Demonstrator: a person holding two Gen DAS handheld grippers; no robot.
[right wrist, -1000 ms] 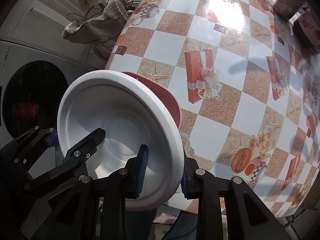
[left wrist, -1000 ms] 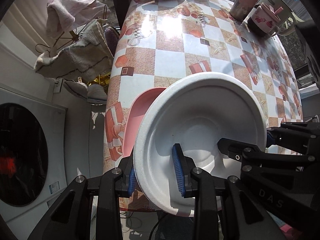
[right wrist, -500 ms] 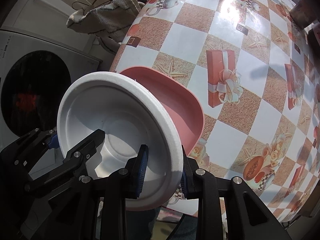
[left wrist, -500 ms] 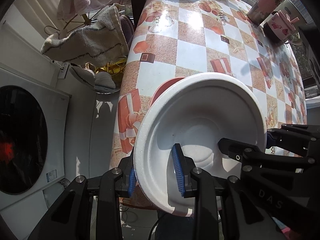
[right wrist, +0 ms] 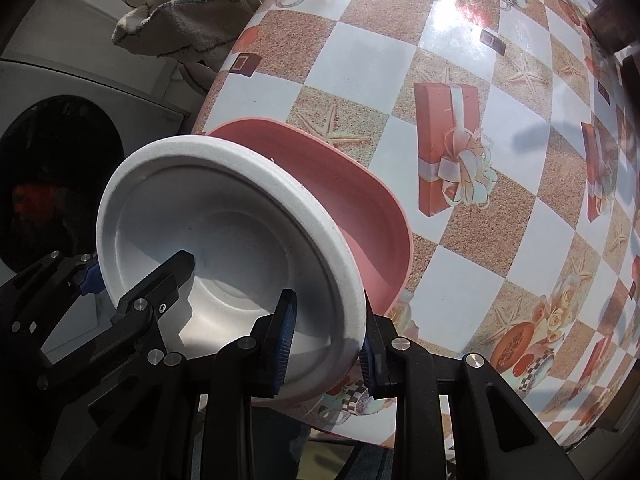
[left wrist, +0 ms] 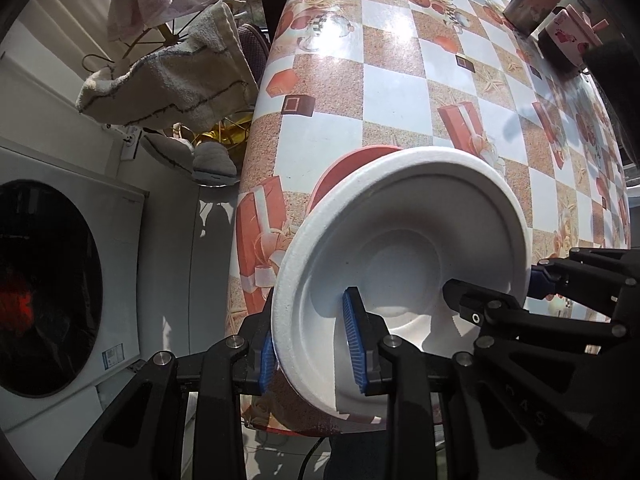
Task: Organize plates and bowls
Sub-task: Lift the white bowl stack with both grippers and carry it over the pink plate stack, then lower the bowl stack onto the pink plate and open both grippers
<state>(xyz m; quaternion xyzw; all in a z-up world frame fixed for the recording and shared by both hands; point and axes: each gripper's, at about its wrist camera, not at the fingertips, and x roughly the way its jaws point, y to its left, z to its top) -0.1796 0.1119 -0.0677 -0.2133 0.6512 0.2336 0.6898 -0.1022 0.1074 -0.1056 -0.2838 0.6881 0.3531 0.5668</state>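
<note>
Both tools, left (left wrist: 310,342) and right (right wrist: 325,344), clamped on white bowl (left wrist: 400,240), aloft over pink plate (right wrist: 360,208) on bench (right wrist: 360,60); stacking left.

Sunlit table (left wrist: 392,92) beside washing machine (left wrist: 60,280)

Washing machine (left wrist: 60,280), hanging towels (left wrist: 172,88), mugs (left wrist: 568,36).

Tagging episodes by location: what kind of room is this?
Likely a home laundry or utility corner: a front-loading washing machine, towels hung to dry, and a table in a patterned oilcloth.
</note>
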